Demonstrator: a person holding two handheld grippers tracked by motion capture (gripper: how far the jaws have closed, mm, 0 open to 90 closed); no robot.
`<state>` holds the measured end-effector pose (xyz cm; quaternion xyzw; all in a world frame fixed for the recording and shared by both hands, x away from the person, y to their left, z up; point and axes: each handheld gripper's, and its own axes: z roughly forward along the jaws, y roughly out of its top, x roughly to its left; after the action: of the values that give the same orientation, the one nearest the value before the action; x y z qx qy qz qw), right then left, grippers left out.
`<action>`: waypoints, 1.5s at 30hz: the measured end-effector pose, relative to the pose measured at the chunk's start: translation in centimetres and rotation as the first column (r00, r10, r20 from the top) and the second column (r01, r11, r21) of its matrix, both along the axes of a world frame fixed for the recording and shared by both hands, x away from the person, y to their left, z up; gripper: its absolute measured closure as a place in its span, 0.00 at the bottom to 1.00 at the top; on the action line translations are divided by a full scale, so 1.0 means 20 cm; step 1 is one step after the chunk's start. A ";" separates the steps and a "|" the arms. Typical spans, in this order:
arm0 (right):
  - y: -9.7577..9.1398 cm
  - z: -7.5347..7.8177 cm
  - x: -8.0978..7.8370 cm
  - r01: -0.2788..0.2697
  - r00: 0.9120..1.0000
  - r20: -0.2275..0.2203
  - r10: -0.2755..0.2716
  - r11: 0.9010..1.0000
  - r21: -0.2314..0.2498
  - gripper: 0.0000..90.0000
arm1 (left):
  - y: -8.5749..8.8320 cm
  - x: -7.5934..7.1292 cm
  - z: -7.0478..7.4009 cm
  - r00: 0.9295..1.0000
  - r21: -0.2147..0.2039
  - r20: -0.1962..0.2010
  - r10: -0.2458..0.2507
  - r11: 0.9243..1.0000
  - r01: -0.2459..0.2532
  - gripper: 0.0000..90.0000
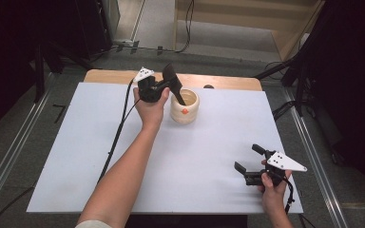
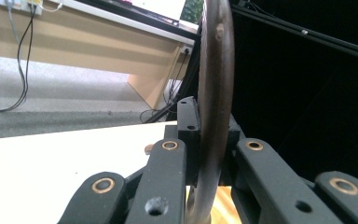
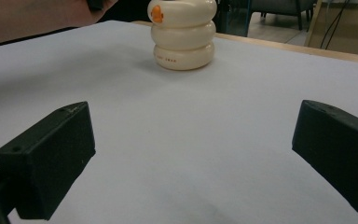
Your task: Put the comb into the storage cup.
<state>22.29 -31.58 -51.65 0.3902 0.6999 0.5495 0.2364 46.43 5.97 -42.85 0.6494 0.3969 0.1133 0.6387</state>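
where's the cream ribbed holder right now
In the high view the cream ribbed ceramic holder stands toward the far middle of the white table, just right of the left gripper, whose dark spatula dips into it.

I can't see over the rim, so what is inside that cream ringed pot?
The dark spatula, clamped in the left gripper, slants down into the cream pot. Its lower end is hidden by the wall, as is anything else inside.
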 end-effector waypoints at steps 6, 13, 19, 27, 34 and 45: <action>0.00 0.00 0.00 -0.002 1.000 0.002 0.002 1.000 0.002 0.00 | 0.00 0.01 -0.02 1.000 -0.006 -0.014 0.009 1.000 -0.009 0.94; 0.00 0.00 0.00 -0.001 1.000 0.001 0.001 1.000 0.000 0.00 | -0.01 0.01 -0.06 0.999 -0.017 -0.035 0.011 1.000 -0.012 0.95; 0.00 0.00 0.00 0.007 1.000 0.004 -0.007 1.000 -0.004 0.00 | -0.03 0.01 -0.08 0.999 -0.014 -0.039 0.010 1.000 -0.011 0.94; 0.00 0.00 0.00 0.008 1.000 0.003 -0.008 1.000 -0.004 0.00 | -0.01 0.03 -0.09 0.998 -0.013 -0.058 0.024 1.000 -0.025 0.94; 0.00 0.00 0.00 0.010 1.000 0.005 -0.010 1.000 -0.004 0.00 | -0.03 0.03 -0.13 0.995 0.054 -0.081 0.050 0.998 -0.046 0.78; 0.00 0.00 0.00 0.012 1.000 0.005 -0.012 1.000 -0.006 0.00 | -0.01 0.00 -0.11 0.991 0.160 -0.055 0.119 0.981 -0.109 0.14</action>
<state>22.35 -31.52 -51.68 0.3920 0.6988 0.5470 0.2427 46.41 5.84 -44.97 0.6769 0.4437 0.1599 0.5651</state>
